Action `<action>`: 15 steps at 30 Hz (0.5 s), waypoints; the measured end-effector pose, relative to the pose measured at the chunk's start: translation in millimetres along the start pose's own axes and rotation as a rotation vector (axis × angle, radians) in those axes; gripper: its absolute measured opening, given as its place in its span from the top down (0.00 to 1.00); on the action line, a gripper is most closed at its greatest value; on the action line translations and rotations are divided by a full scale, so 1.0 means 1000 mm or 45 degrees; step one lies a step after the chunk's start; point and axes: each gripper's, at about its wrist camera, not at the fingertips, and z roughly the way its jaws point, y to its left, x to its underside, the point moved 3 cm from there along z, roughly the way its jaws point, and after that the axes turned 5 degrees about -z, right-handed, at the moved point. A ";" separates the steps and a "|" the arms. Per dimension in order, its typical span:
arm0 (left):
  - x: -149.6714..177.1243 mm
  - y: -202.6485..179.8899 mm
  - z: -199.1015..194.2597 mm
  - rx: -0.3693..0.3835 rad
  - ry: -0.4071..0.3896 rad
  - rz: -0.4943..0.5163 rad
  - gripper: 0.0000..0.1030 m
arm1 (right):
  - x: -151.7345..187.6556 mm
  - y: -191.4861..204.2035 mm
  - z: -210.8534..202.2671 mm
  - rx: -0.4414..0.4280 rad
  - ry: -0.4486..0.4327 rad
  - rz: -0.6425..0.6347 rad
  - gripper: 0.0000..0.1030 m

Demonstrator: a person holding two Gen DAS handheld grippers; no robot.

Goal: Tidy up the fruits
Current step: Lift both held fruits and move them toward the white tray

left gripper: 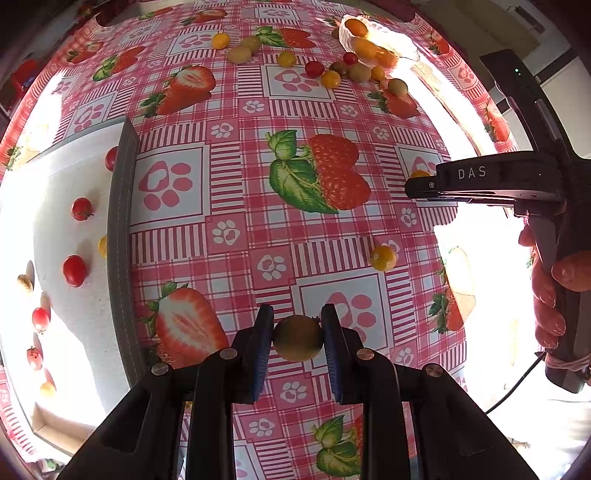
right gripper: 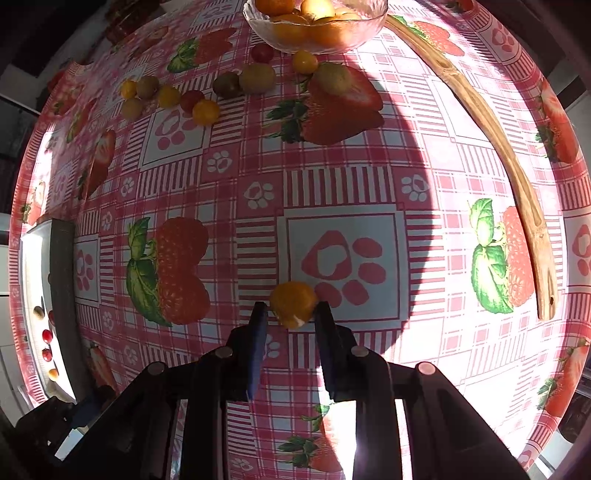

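My left gripper (left gripper: 297, 325) is shut on a green-brown cherry tomato (left gripper: 298, 338), held above the tablecloth. My right gripper (right gripper: 291, 314) is shut on an orange cherry tomato (right gripper: 293, 303); it also shows in the left wrist view (left gripper: 413, 182), with the orange tomato (left gripper: 420, 173) at its tip. A white tray (left gripper: 66, 177) at the left holds several red tomatoes (left gripper: 75, 270). A glass bowl (right gripper: 314, 33) at the far edge holds orange tomatoes. Loose mixed tomatoes (right gripper: 205, 110) lie in front of the bowl. One yellow tomato (left gripper: 383, 257) lies alone.
The table carries a pink checked cloth with strawberry prints (left gripper: 321, 173). A long wooden utensil (right gripper: 517, 166) lies along the right side. The tray's dark rim (left gripper: 120, 236) stands raised at the left. A hand (left gripper: 546, 295) grips the right tool.
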 end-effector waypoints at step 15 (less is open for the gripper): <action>-0.003 0.013 -0.023 0.003 -0.062 -0.023 0.73 | 0.001 0.030 -0.032 -0.039 -0.070 -0.111 0.75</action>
